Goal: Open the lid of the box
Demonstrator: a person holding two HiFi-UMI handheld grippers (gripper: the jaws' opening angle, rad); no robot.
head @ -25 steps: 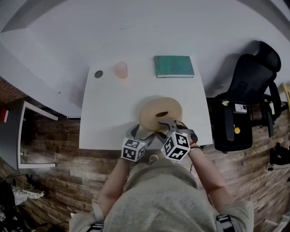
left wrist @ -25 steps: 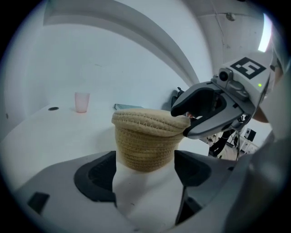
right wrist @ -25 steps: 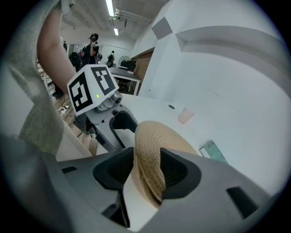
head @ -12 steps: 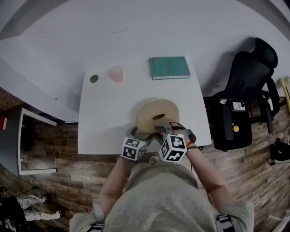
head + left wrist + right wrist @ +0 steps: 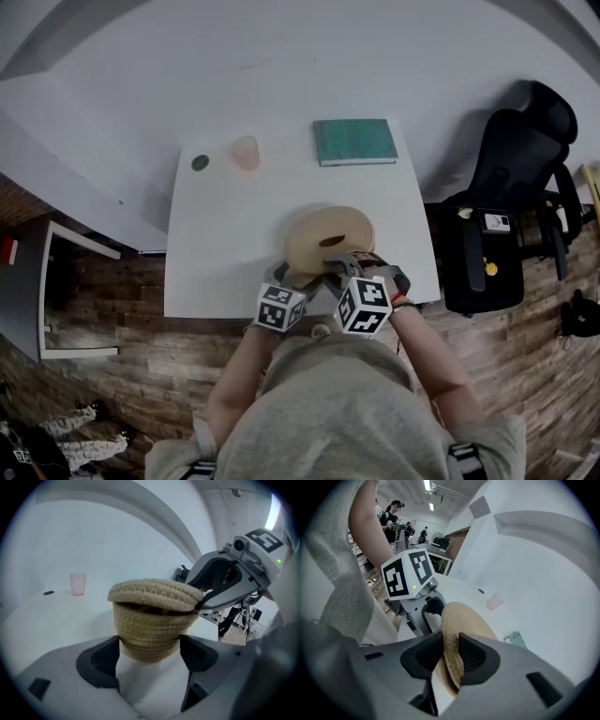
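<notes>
change: right gripper (image 5: pixel 451 645) jaws just closed in, now pinching lid (image 5: pixel 465 618) rim; left gripper (image 5: pixel 150 645) clamped on box (image 5: pixel 147 623) body; meaning: lid ready to lift

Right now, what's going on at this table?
A person works on a woven basket on the white table with two handheld grippers. The left gripper clamps the basket's body. The right gripper has just been closing its jaws and now pinches the rim of the lid. A dark gap shows under the lid, which is not yet off.
</notes>
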